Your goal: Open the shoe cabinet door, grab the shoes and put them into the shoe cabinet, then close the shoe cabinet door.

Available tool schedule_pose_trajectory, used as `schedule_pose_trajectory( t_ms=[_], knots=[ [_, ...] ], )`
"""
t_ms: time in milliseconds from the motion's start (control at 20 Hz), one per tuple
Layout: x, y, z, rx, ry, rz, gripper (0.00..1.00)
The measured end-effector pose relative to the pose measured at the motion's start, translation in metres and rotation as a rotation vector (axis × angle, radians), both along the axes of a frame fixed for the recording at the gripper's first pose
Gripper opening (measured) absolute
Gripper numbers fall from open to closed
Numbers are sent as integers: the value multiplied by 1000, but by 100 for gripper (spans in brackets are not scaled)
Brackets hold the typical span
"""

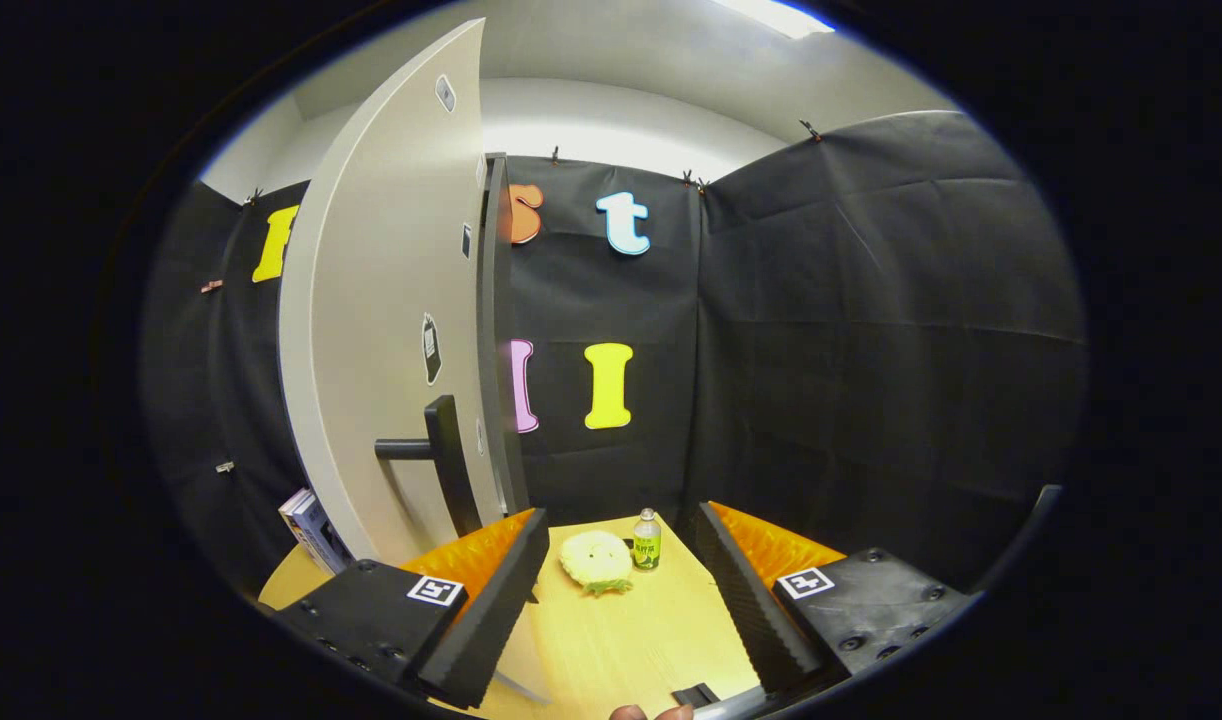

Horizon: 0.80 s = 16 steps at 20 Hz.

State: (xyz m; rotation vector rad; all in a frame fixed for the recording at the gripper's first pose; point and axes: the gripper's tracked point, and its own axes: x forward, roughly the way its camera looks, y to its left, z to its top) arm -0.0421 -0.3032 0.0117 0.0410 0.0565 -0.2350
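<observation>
Fingers spread wide and empty, the gripper (621, 590) faces the table (611, 650); the shoe cabinet door (391, 330) with its dark handle (441, 455) stands beyond the left finger, a yellow shoe (596, 562) lies ahead between the fingers, apparently not yet stowed

You can't read a thing: the bottle (647, 540) label beyond your fingers seems too small.
</observation>
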Motion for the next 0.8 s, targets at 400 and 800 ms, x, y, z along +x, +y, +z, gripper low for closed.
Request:
schedule_pose_trajectory(
  t_ms=[400, 800],
  knots=[
    [-9, 48, -4, 40, 1, -11, 98],
    [6, 138, -11, 66, 16, 125, 98]
  ],
)
